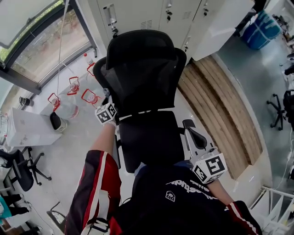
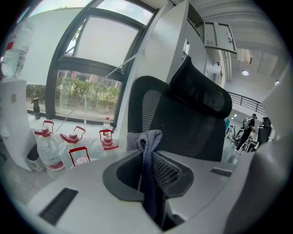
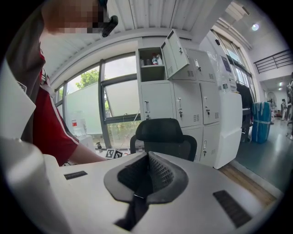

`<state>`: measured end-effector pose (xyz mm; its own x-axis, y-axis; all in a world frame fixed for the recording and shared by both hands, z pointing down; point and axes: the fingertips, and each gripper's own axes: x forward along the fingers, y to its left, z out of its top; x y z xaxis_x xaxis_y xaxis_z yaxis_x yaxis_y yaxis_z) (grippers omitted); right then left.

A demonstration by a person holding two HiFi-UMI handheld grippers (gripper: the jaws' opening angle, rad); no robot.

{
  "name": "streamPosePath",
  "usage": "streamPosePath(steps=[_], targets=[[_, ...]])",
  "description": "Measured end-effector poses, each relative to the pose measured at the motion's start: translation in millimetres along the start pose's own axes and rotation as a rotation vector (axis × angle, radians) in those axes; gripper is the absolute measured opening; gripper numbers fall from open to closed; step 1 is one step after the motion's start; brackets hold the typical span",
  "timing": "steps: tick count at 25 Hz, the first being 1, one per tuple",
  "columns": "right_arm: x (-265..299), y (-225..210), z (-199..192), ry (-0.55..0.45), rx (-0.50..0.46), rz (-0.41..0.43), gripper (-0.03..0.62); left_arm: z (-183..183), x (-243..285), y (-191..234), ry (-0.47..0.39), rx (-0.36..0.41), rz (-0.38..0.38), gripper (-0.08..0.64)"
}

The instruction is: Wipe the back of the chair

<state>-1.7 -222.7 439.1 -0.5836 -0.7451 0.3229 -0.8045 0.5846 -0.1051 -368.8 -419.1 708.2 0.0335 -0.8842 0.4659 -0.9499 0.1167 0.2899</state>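
Head view, item one: chair point(image 1: 147, 87), black, its mesh back facing me, headrest point(image 1: 138, 46) on top, standing before the lockers point(image 1: 151, 13), with water bottles point(image 1: 73, 98) on the floor to its left. Item two: left gripper point(image 2: 147, 157), clenched on a grey cloth point(image 2: 151, 137), with a short fold poking out past the jaws. It sits at the left edge of the chair back, and I cannot tell from either view whether the cloth touches the mesh or is just beside it. Item three: right gripper point(image 3: 147, 167), jaws pressed together with nothing between them, held low near the right armrest point(image 1: 196, 137), well apart from the back. Step in hand, as I judge it: first contact of the wipe. To do it well I would press the loose fold flat on the mesh rather than the jaw tips, sweep to the far edge in overlapping rows from under the headrest downward, and go light, since the chair may swivel; the idle right gripper could steady it
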Motion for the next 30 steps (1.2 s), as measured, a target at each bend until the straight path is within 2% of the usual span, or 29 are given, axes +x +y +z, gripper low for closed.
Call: streamPosePath(steps=[9,14,30], targets=[[-13,-27,0,-0.012,0.018,-0.03,0.014,-4,16,-47,0.024,0.066,-0.062,0.06],[-20,-44,-1,-0.02,0.032,-0.051,0.015,-12,25,-77,0.041,0.076,-0.093,0.06],[-60,-94,-18,-0.022,0.09,-0.173,0.014,-37,70,-211,0.093,0.122,-0.261,0.06]])
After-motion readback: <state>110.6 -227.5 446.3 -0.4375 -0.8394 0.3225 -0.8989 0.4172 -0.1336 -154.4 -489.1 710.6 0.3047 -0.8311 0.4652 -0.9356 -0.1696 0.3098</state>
